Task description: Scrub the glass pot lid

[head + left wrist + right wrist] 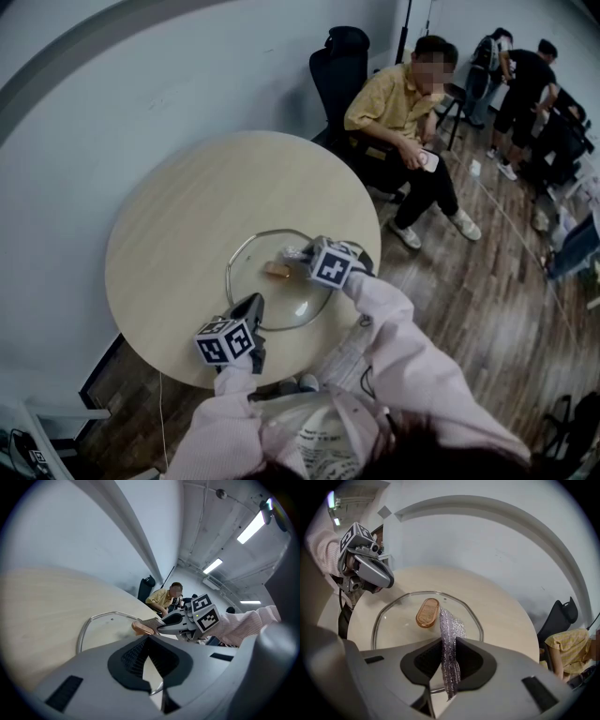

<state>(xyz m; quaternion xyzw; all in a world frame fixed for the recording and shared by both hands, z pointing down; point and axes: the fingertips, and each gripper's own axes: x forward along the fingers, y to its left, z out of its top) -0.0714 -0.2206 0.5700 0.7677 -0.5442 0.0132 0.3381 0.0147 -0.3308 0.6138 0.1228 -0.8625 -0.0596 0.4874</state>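
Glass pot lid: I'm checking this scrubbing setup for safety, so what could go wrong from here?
1. The left tongs seem to pinch only the rim of the glass pot lid; scrubbing pressure might lever it loose.
2. The lid lies close to the round table's near edge, so a slide could carry it off.
3. The right tongs hold a thin fold of scrub cloth beside the handle; it may snag there and pull out.

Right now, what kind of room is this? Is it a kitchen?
Probably an office or workroom, not a kitchen. There's a black office chair behind the round table, a person sitting nearby, and long strip lights on the ceiling.
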